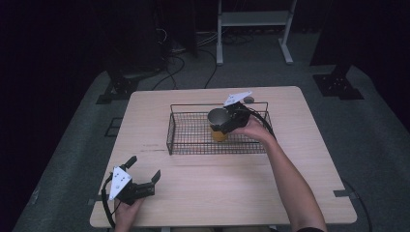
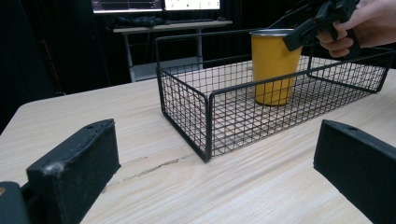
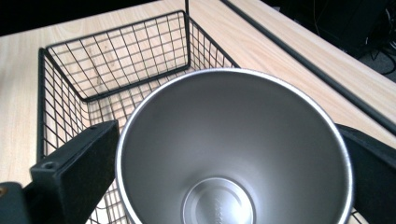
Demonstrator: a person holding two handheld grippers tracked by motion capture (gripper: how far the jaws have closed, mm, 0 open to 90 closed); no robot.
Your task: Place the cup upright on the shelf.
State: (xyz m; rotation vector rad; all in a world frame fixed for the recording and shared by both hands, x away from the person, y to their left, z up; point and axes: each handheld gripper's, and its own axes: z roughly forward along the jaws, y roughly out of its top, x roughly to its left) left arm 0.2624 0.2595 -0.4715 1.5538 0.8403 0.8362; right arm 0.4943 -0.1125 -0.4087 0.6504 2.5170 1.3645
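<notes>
A pale wood-grain table (image 1: pixel 208 193) holds a shallow rectangular basket (image 1: pixel 183 133) of thin black wire mesh, set toward the far side. Inside it, near the right-hand end, a tapered yellow cup (image 2: pixel 273 70) stands upright on the basket floor. The right gripper (image 1: pixel 223 123), held in a person's right hand (image 1: pixel 255 129), has its black jaws on either side of the cup just under the rim, gripping it. From the left gripper view the cup's matte yellow outside and thin silvery lip are plain; the right gripper view looks straight down into it instead, showing a smooth brushed-metal interior (image 3: pixel 233 154) with a round flat bottom, the near rim cut off by the frame edge. The left gripper (image 1: pixel 143 170) rests low near the table's front left corner, well apart from the basket, jaws spread wide with nothing between them. The room behind is dark; a white-legged stand (image 1: pixel 254 29) is barely made out.
</notes>
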